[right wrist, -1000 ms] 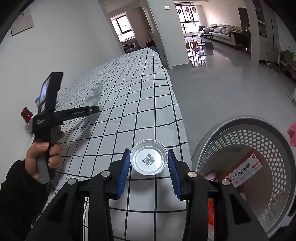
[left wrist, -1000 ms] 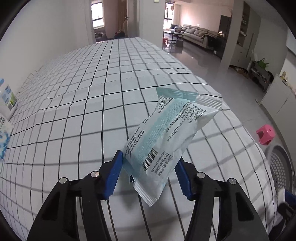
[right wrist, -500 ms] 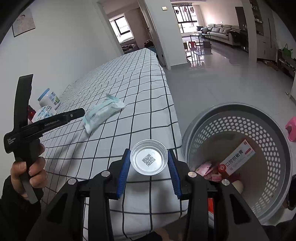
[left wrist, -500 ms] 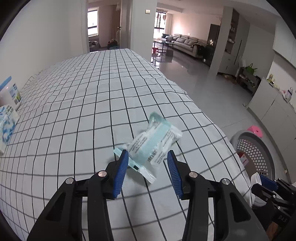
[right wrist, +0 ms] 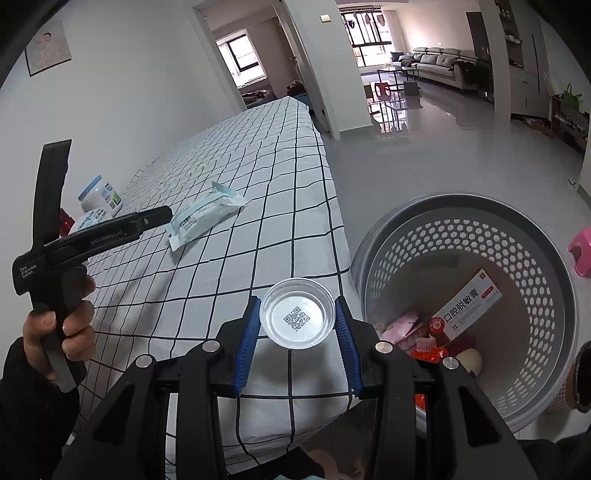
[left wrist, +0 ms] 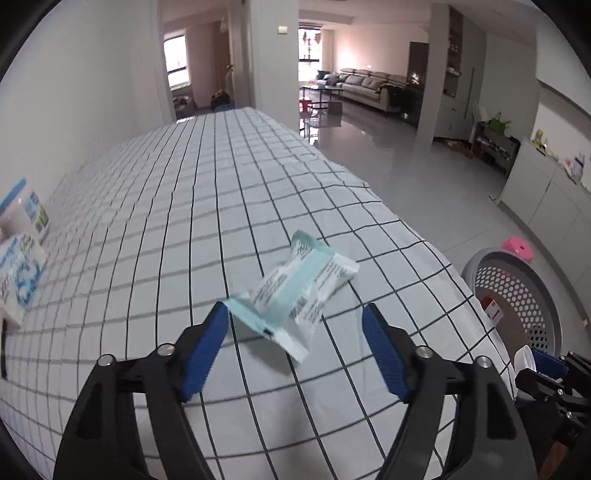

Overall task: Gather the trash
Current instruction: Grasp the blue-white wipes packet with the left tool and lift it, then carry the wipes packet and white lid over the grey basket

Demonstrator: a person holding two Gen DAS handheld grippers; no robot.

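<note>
Packet [left wrist: 295, 291] now lies released between opening left gripper [left wrist: 295, 347] jaws

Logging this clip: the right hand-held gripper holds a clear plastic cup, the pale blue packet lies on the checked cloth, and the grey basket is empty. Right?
Not quite: the grey basket is not empty. The right wrist view shows a toothpaste box and other trash in it. The rest stands.

Long table w/ black-grid white cloth [left wrist: 229, 192] runs along a plain white wall [left wrist: 74, 110]. Past its far end: doorway to rm w/ bright window [left wrist: 176, 59]. Right of table: glossy grey tile floor [left wrist: 424, 177], white pillar [right wrist: 314, 66], beige sofa [left wrist: 365, 83] far back by balcony window [right wrist: 369, 29]. Framed pic [right wrist: 48, 46] on wall above table.
</note>
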